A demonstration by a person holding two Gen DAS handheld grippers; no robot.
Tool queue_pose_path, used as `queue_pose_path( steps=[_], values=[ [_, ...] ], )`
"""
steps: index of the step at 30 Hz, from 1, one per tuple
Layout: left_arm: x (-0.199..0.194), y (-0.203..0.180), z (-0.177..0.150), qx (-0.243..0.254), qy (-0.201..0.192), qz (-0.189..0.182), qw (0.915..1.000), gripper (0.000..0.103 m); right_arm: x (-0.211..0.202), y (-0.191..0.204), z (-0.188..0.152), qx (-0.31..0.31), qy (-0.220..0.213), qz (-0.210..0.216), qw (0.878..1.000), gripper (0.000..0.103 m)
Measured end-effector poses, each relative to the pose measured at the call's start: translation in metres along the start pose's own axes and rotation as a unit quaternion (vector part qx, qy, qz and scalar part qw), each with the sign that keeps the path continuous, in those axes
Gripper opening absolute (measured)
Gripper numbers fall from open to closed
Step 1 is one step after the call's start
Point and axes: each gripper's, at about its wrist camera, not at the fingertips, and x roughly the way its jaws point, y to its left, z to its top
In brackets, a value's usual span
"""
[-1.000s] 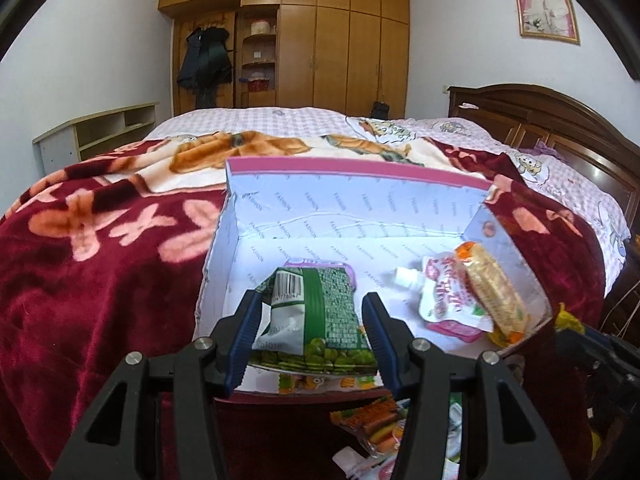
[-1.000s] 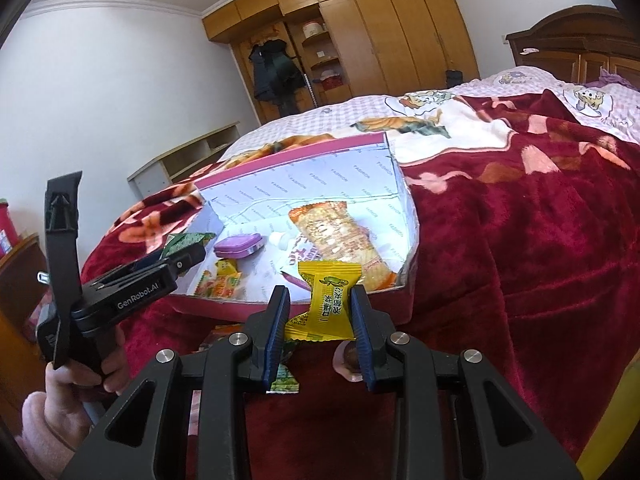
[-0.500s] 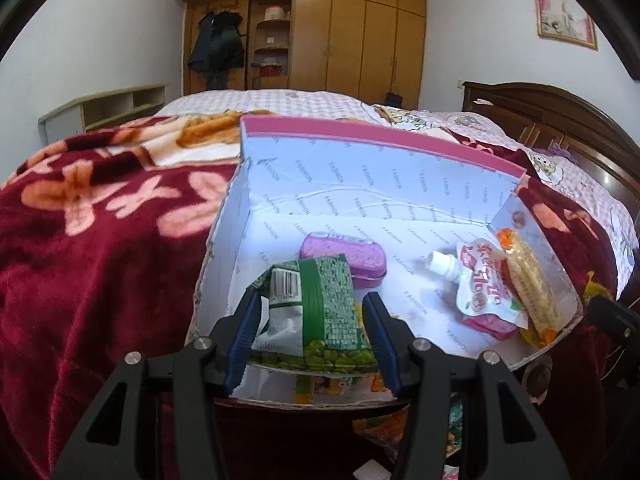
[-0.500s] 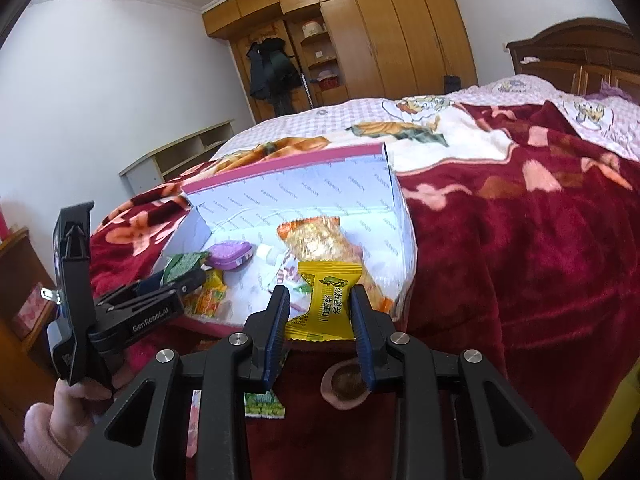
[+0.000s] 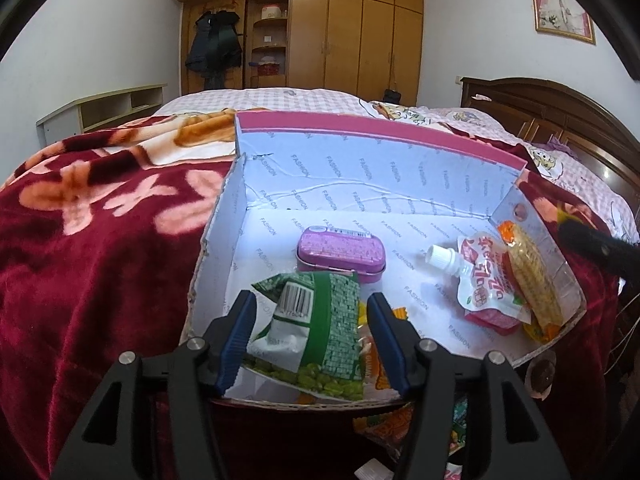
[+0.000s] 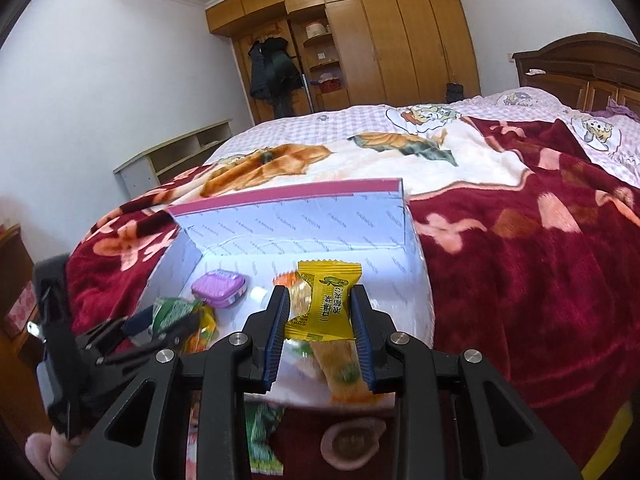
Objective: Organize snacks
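Observation:
A white open box with a pink rim point(image 5: 360, 168) lies on the red blanket. My left gripper point(image 5: 310, 298) is over the box's front left corner, its jaws opening. A green pea packet point(image 5: 320, 332) lies slack between its fingers, with a gap at the right pad. Inside the box are a purple tin point(image 5: 340, 246), a red and white spout pouch point(image 5: 484, 276) and an orange wrapped bar point(image 5: 528, 272). My right gripper point(image 6: 319, 292) is shut on a yellow candy packet point(image 6: 328, 304), held over the box's point(image 6: 300, 216) front right part. The left gripper point(image 6: 160, 320) also shows in the right wrist view.
Several loose snack packets point(image 5: 400, 420) lie on the red blanket point(image 5: 100, 260) in front of the box, with a round brown item point(image 6: 352, 444) among them. A dark wooden headboard point(image 5: 560, 112) stands to the right. A person's hand point(image 6: 40, 452) holds the left gripper.
My left gripper sank toward the box front and its jaws widened off the green packet. My right gripper carried the yellow packet forward over the box's front edge.

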Motion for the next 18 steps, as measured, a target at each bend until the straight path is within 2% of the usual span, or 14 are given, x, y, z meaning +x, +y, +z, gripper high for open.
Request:
queue_pose_path(
  steps=[8,18],
  values=[
    [0.000,-0.002,-0.001,0.002,0.001,-0.001,1.0000,0.063,0.031,-0.002,0.018,-0.001,0.010,-0.011,1.000,0.032],
    [0.000,-0.002,-0.001,0.003,0.000,-0.001,1.0000,0.064,0.063,-0.009,0.018,-0.006,0.033,-0.028,0.999,0.032]
  ],
)
